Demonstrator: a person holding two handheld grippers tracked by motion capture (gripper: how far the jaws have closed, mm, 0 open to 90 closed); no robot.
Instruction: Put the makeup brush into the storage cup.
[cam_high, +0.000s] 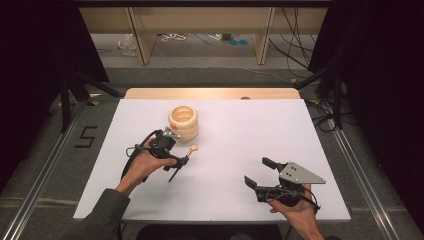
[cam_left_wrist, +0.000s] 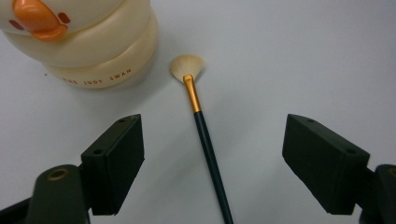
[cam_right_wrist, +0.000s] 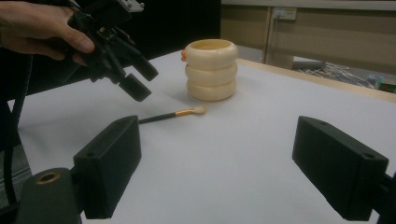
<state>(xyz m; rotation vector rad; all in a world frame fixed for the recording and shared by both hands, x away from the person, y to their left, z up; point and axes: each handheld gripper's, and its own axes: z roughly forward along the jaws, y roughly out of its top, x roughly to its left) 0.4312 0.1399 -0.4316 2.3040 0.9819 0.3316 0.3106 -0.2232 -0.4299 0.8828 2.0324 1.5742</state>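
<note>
white table (cam_high: 310, 130), brush (cam_left_wrist: 205, 135) mid-surface

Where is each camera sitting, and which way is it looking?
High view: above the person's side, looking forward and down on the white table; both forearms, the left gripper and right gripper show.
Left gripper view: rides the left gripper, looking down between its open jaws at the brush and the cream holder.
Right gripper view: rides the right gripper, low, looking across the table; the left hand shows.
All three share the brush and holder.
</note>
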